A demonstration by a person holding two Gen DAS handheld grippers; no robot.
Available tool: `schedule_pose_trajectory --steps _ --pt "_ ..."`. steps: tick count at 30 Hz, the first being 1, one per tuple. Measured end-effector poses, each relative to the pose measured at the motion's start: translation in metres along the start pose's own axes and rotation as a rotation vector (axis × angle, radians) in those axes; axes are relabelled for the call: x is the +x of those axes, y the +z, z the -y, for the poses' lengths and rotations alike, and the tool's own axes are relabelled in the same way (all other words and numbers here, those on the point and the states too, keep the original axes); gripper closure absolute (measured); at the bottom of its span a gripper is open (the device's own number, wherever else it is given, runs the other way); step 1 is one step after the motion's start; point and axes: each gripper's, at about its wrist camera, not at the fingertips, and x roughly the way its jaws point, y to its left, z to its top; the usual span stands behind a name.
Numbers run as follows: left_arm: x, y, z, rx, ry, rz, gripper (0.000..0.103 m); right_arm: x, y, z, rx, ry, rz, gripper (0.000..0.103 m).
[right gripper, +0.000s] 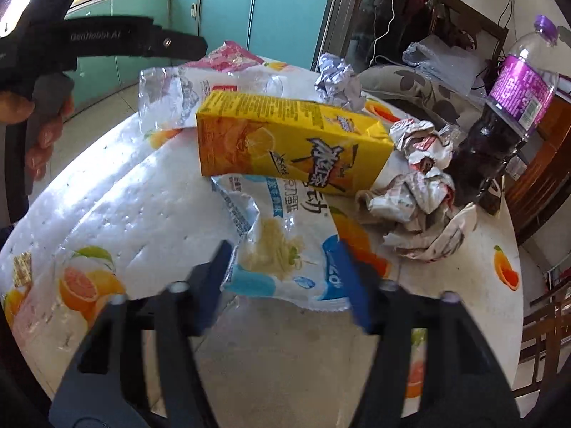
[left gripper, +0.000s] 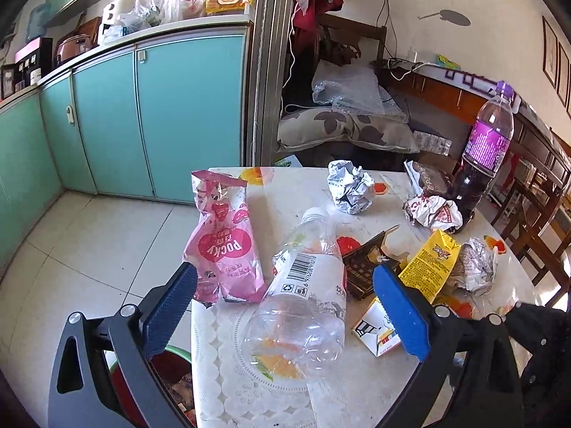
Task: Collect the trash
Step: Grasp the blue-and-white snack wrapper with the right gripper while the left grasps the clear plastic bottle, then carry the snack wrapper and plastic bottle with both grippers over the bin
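In the left wrist view my left gripper point(left gripper: 285, 278) is open, its blue pads on either side of an empty clear plastic bottle point(left gripper: 307, 296) lying on the table. A pink Pocky bag point(left gripper: 225, 242) lies left of it, a yellow juice carton point(left gripper: 430, 264) to the right. In the right wrist view my right gripper point(right gripper: 285, 256) is open around the near edge of a white-and-blue snack wrapper point(right gripper: 282, 249). The yellow carton point(right gripper: 285, 142) lies just beyond it. Crumpled paper point(right gripper: 417, 196) lies to the right.
A purple-labelled dark drink bottle point(left gripper: 489, 149) stands at the table's far right. A crumpled foil ball point(left gripper: 351, 187), a dark box point(left gripper: 367, 260) and a small white pack point(left gripper: 374, 328) also lie on the round table point(right gripper: 107, 207). A green bin point(left gripper: 175, 374) sits below its left edge.
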Motion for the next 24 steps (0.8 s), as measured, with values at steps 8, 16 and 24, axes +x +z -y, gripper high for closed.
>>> schedule_pose_trajectory --steps 8,16,24 --pt "0.032 -0.009 0.001 -0.05 -0.016 -0.107 0.009 -0.013 -0.008 0.022 0.122 0.075 0.038 0.084" --pt "0.044 -0.025 -0.008 -0.153 -0.129 -0.191 0.042 -0.026 -0.018 0.028 0.181 0.096 0.059 0.084" --pt "0.01 -0.026 0.005 -0.094 -0.155 -0.096 0.043 -0.041 -0.019 0.028 0.228 0.061 0.088 0.084"
